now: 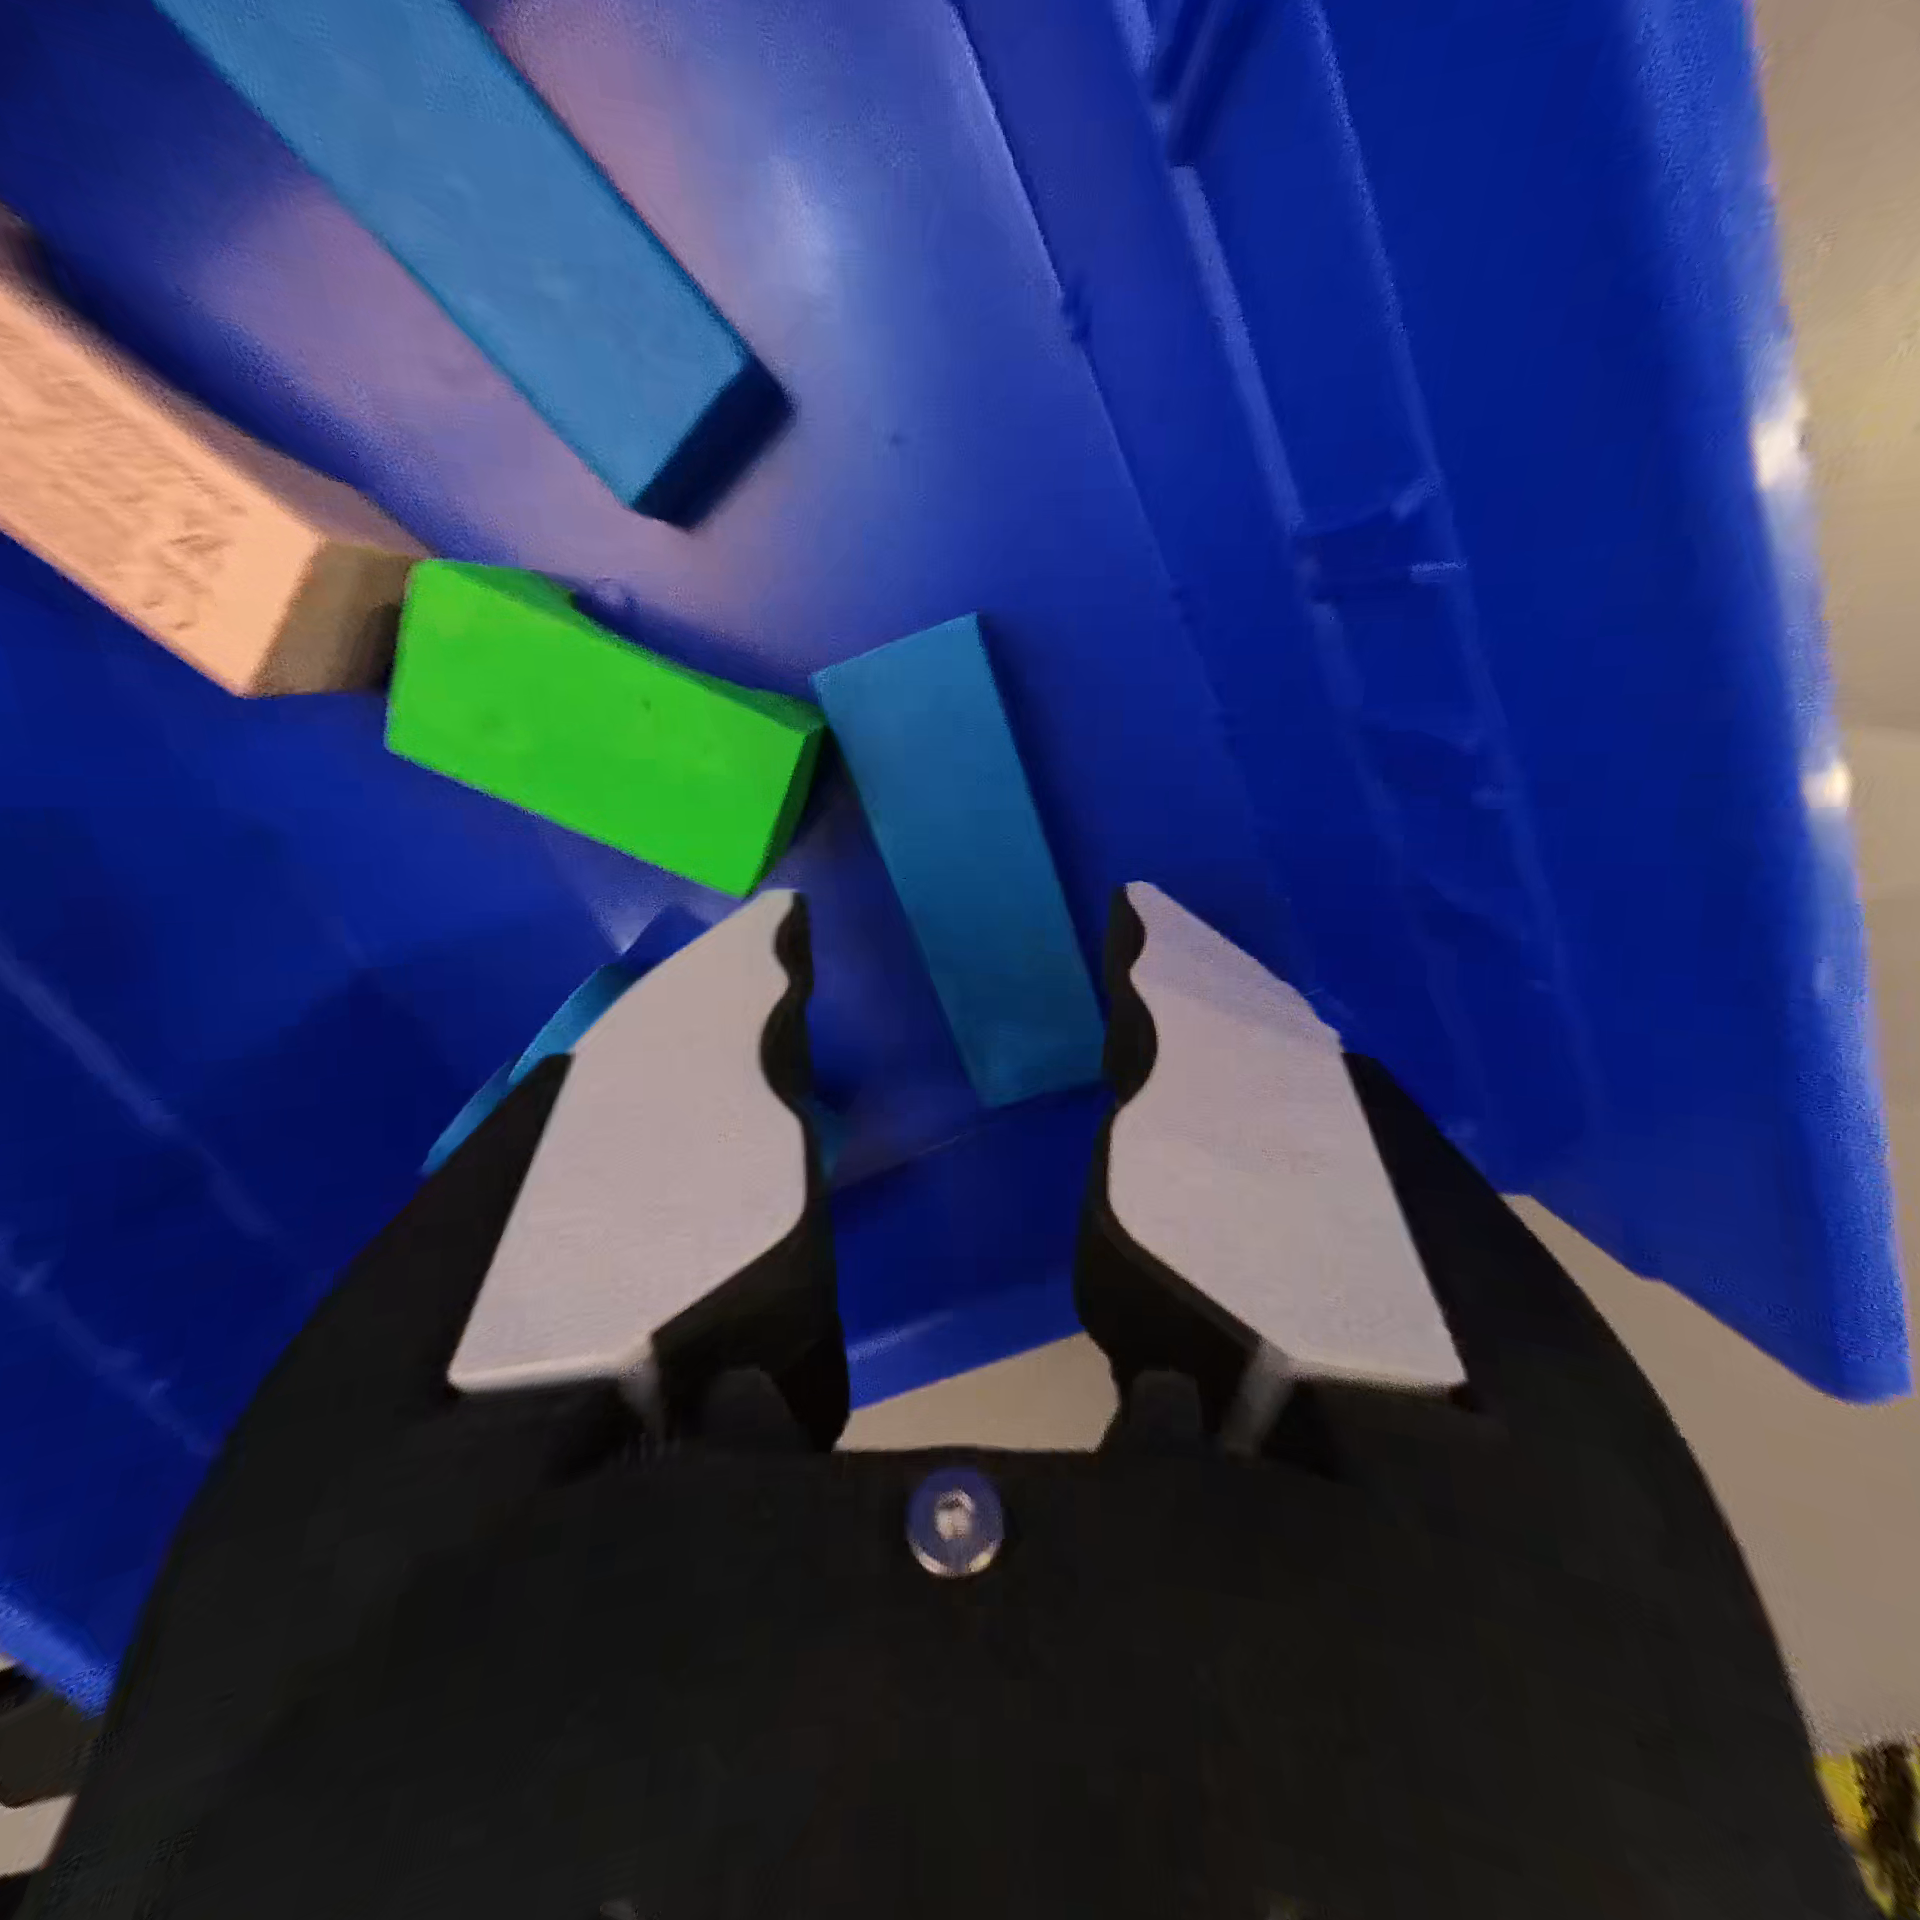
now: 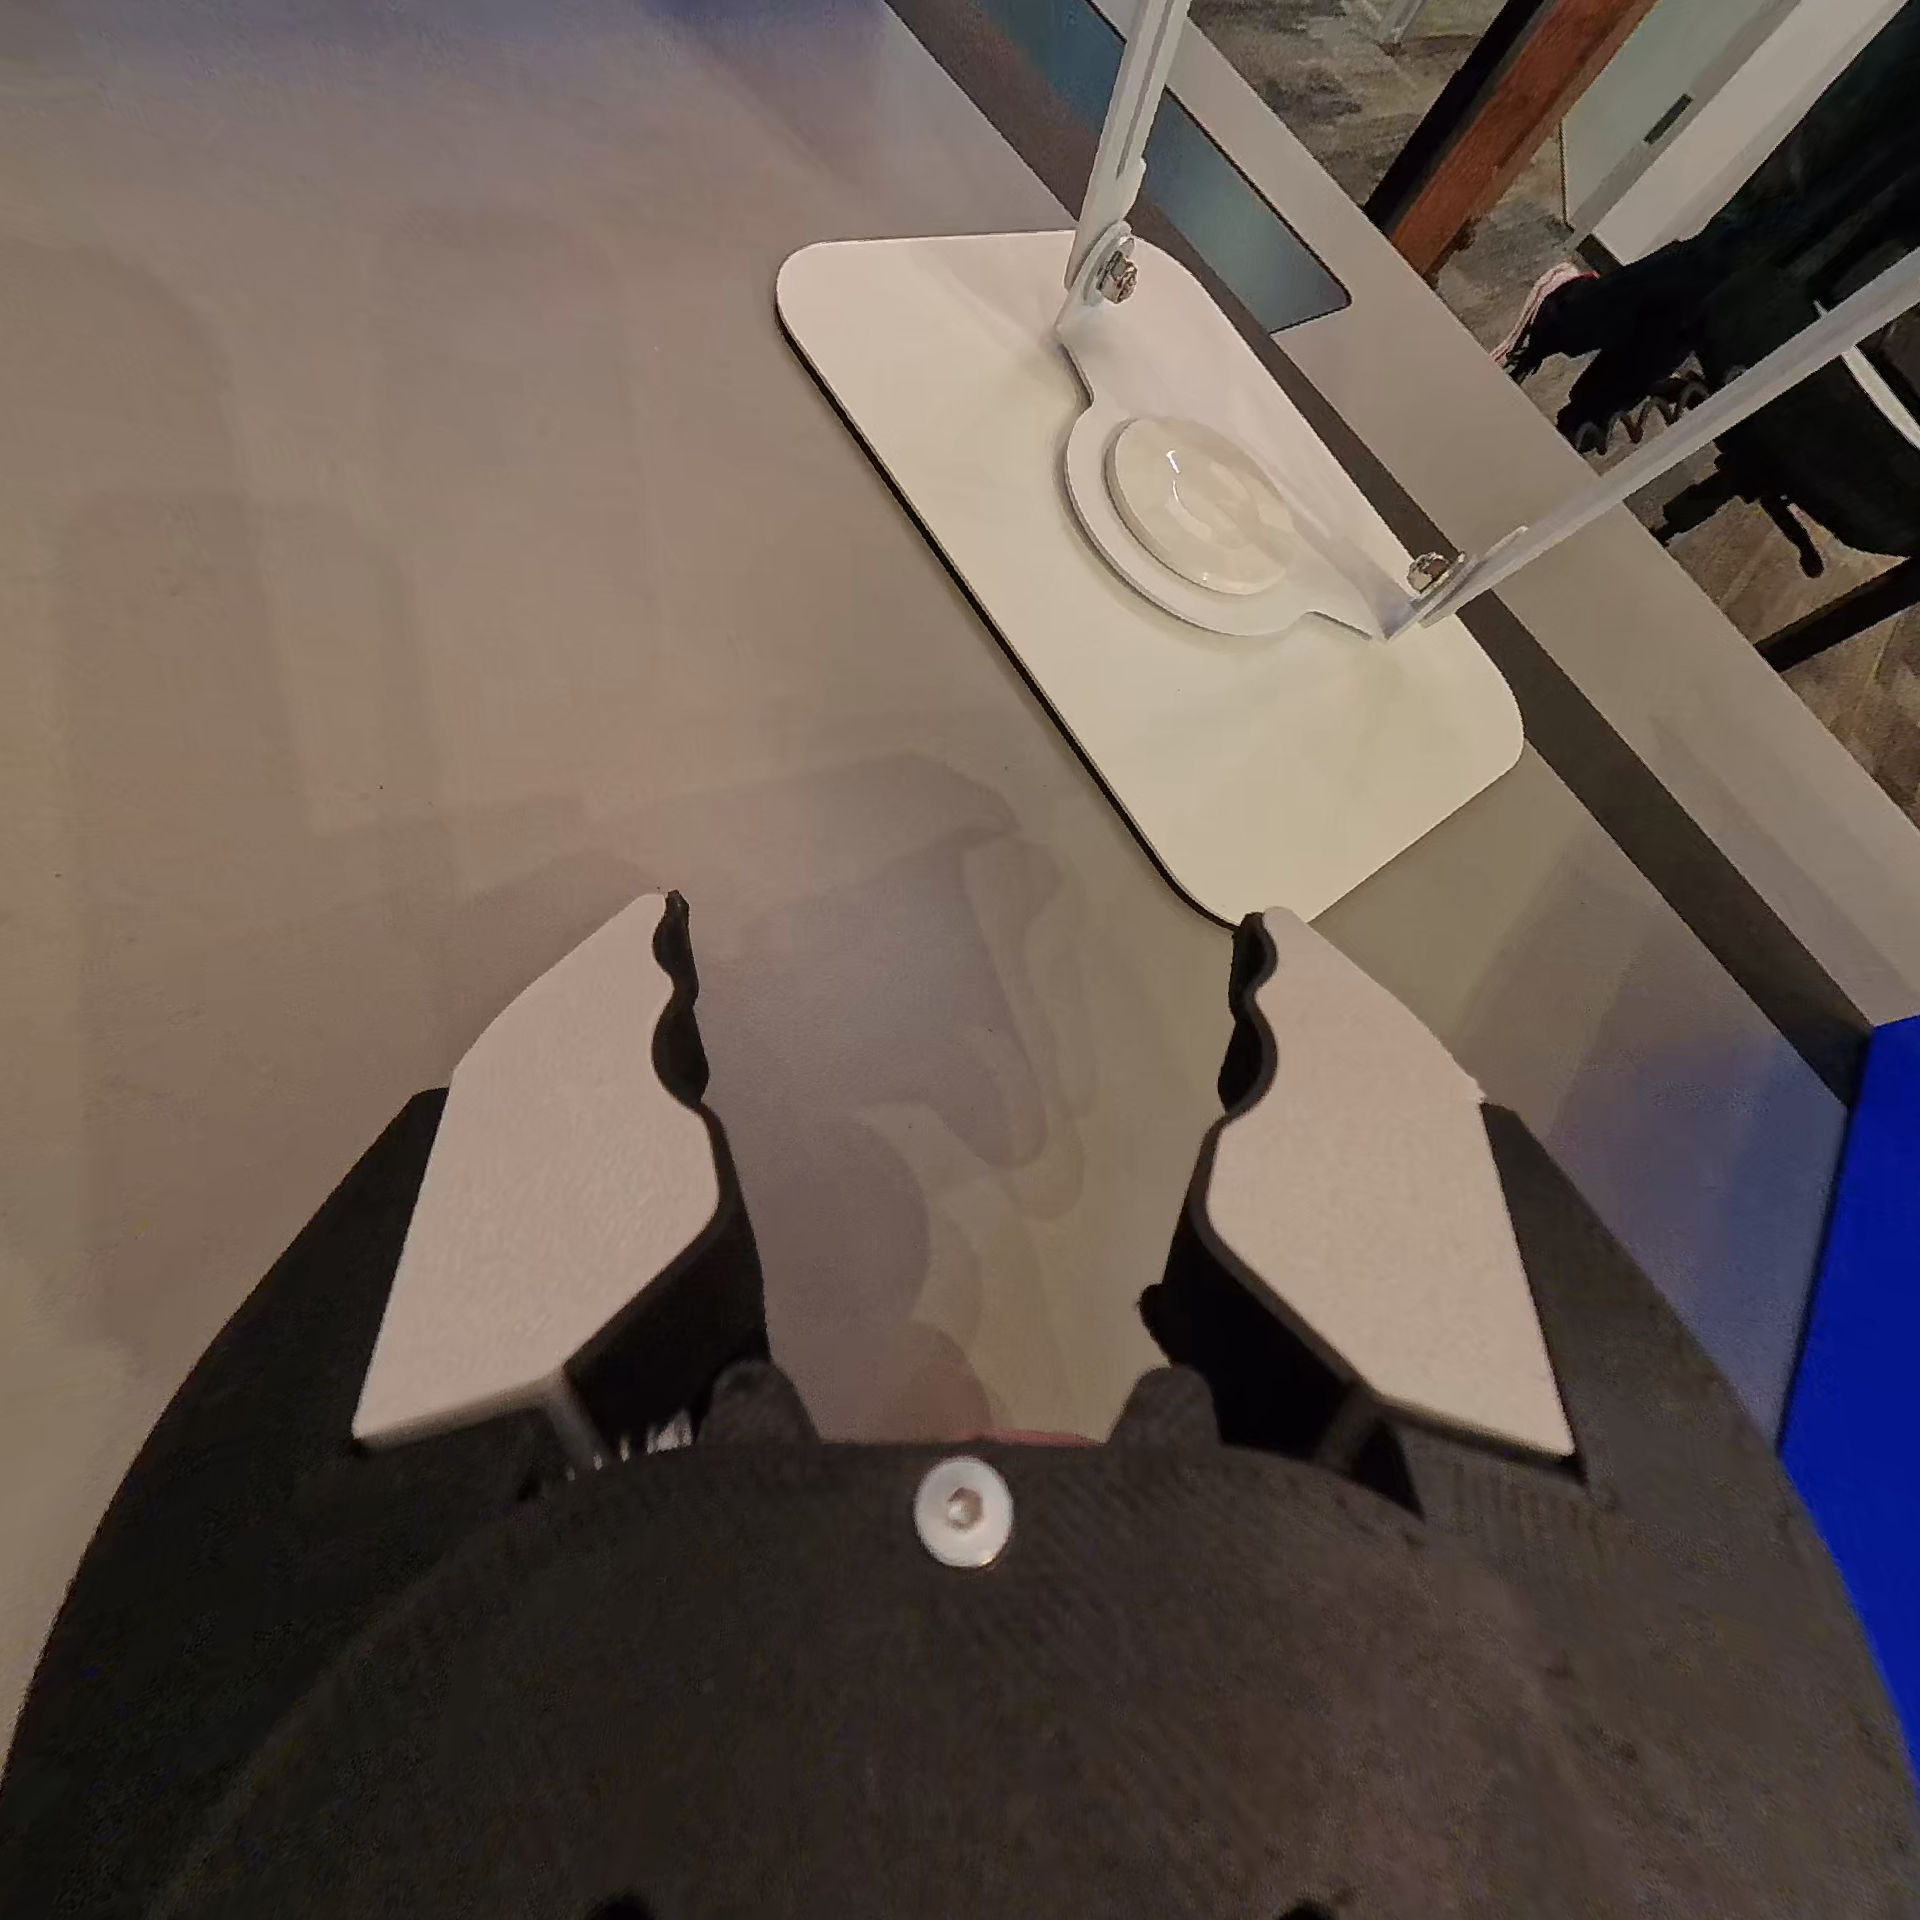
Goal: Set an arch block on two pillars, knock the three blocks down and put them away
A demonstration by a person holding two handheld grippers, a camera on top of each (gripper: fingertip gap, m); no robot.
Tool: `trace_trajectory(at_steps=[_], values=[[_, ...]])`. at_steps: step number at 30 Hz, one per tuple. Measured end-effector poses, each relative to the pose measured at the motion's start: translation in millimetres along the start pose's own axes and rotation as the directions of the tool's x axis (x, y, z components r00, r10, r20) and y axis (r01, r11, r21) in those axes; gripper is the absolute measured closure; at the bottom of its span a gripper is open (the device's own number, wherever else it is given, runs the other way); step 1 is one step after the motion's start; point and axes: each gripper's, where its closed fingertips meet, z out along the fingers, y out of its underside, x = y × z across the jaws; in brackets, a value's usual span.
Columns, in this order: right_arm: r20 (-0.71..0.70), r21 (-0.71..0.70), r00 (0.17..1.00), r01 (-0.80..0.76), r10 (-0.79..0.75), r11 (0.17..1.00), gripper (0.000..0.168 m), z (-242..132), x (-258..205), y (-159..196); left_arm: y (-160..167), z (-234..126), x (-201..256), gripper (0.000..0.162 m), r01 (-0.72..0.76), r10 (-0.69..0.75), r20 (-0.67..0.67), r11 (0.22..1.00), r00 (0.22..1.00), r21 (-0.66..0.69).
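The left gripper (image 1: 956,914) hangs over the blue bin (image 1: 1351,623) with its jaws parted and nothing clamped; the short blue block (image 1: 956,852) lies just ahead, its near end between the fingertips, nearer the right one, and its long axis running toward 12 o'clock, tipped slightly to 11. At 10 o'clock the green block (image 1: 592,727) touches its far end, then a bare wooden block (image 1: 145,520) at 9 to 10, and farthest a long blue block (image 1: 488,239) toward 11. A curved blue piece (image 1: 561,1029), possibly the arch, peeks from behind the left finger. The left gripper is plainly nearer. The right gripper (image 2: 961,925), also spread and empty, sees only bare table (image 2: 364,520), a white stand base (image 2: 1195,623) at 1 o'clock and a bin corner at 3.
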Motion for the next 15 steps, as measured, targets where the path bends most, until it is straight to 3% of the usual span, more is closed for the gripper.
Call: trace_trajectory(at_steps=[4,6,9,15], values=[[0.004,-0.001,1.000,0.000,0.000,1.000,0.070,0,0,0,4,19,-4,0.108,-0.001,0.002,0.013,0.994,1.000,-0.105],[0.005,-0.002,1.000,0.004,-0.004,1.000,0.070,0,-1,0,-2,21,1,0.123,0.005,-0.008,-0.036,0.997,0.999,-0.081],[0.005,0.001,1.000,0.001,-0.001,1.000,0.070,0,-1,0,-7,21,1,0.125,-0.007,0.005,-0.043,0.999,0.999,-0.048],[0.018,0.023,0.999,-0.035,0.035,0.999,0.071,-3,2,-2,-28,-16,-2,0.126,-0.013,0.031,-0.065,0.963,0.997,0.269]])
